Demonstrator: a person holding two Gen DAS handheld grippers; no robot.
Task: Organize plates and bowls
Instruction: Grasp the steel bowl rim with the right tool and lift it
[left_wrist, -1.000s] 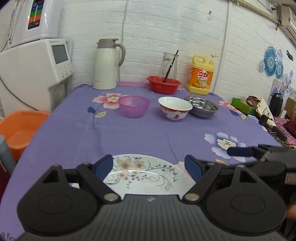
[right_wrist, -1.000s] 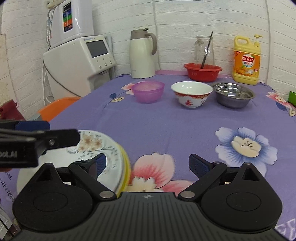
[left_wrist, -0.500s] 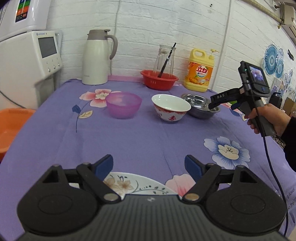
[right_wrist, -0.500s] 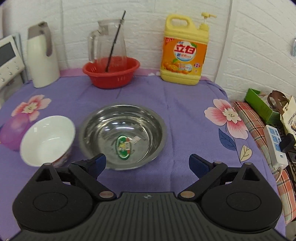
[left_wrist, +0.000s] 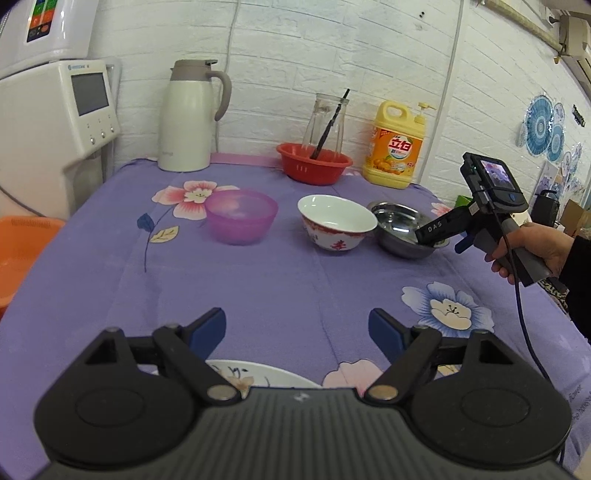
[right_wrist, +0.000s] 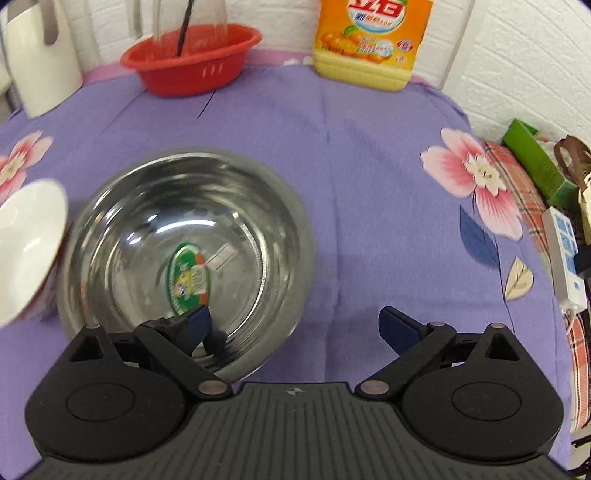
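Your left gripper (left_wrist: 297, 326): fingers spread wide, holding nothing, hovering low over the near edge of the tabletop (left_wrist: 295, 284), which is covered in a purple floral cloth. Floral plate (left_wrist: 258, 373): lying flat directly beneath that gripper, mostly hidden by its body. Purple plastic bowl (left_wrist: 241, 216): upright, left of centre. White bowl with red pattern (left_wrist: 336, 223): upright, just right of the purple one, apart from it. Steel bowl (right_wrist: 184, 254): upright, immediately right of the white bowl (right_wrist: 31, 247), rims very close; a green oval sticker sits on its inner bottom. Your right gripper (right_wrist: 295, 325): fingers spread, empty, the left finger inside the steel bowl's near rim and the right finger outside it over the cloth; whether either touches the metal you cannot tell. In the left view your right hand (left_wrist: 532, 251) holds this gripper by its handle beside the steel bowl (left_wrist: 400, 230). Back row by the wall: white thermos jug (left_wrist: 188, 118), red basket (left_wrist: 314, 162) containing a glass pitcher (left_wrist: 325, 123), orange detergent bottle (left_wrist: 397, 147).
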